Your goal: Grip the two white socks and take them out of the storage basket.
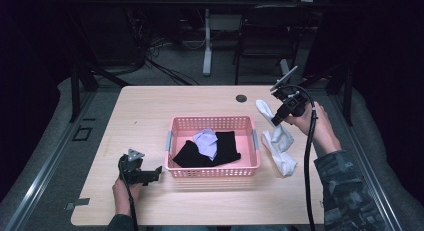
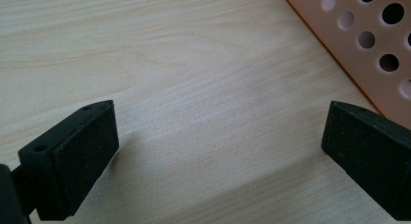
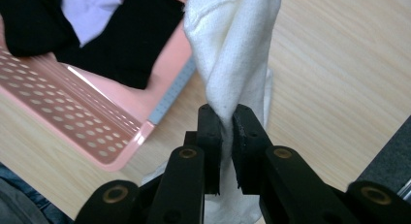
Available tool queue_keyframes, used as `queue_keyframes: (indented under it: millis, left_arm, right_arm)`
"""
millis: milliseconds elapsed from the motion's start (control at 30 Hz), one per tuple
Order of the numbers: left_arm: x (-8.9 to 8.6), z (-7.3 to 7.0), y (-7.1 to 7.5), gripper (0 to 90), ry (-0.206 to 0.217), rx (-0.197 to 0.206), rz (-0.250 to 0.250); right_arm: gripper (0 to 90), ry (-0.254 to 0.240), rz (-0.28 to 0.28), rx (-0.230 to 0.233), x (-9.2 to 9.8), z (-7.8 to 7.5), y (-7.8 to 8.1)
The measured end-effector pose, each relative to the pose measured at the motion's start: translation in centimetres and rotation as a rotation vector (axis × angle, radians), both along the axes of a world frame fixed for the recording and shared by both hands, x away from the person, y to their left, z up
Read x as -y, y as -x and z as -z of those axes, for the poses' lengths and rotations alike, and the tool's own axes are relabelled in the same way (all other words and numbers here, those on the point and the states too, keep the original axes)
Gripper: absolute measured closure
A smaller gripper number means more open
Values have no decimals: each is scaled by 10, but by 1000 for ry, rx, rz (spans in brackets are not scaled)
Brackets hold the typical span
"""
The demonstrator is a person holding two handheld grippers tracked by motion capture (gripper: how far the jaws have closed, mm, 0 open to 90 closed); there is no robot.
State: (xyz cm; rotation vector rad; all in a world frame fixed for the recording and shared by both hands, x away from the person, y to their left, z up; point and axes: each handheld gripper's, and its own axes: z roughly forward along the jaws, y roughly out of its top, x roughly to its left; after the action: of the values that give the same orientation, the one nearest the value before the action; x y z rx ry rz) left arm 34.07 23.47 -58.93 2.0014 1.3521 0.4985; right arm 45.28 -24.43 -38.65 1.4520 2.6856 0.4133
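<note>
High view: right gripper [image 1: 276,119] lifts a white sock [image 1: 267,112] right of the pink basket [image 1: 212,172]; another white sock [image 1: 282,158] lies below it on the table [image 1: 145,111]. Left gripper [image 1: 152,175] rests left of the basket.
Left gripper view: jaws spread wide, nothing between.
Right gripper view: jaws clamped on the sock.

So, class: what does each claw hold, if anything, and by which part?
The right claw pinches a white cloth sock partway along its bunched length; which part is unclear. The left claw is open, holding nothing.

white sock [image 3: 232,54] top cut off; basket [image 2: 368,44] mostly off-frame.
</note>
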Motion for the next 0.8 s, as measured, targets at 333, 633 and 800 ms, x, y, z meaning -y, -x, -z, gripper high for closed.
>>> queue_keyframes:
  millis: [333,633,800]
  left_arm:
    - [0,0,0,0,1,-1,3]
    - [0,0,0,0,5,-2,0]
    - [1,0,0,0,3,-3,0]
  right_arm:
    - [829,0,79,-38,19,43,-5]
    - [818,8,127,-100,28,89,-13]
    - [794,21,142,-118,29,110,-16]
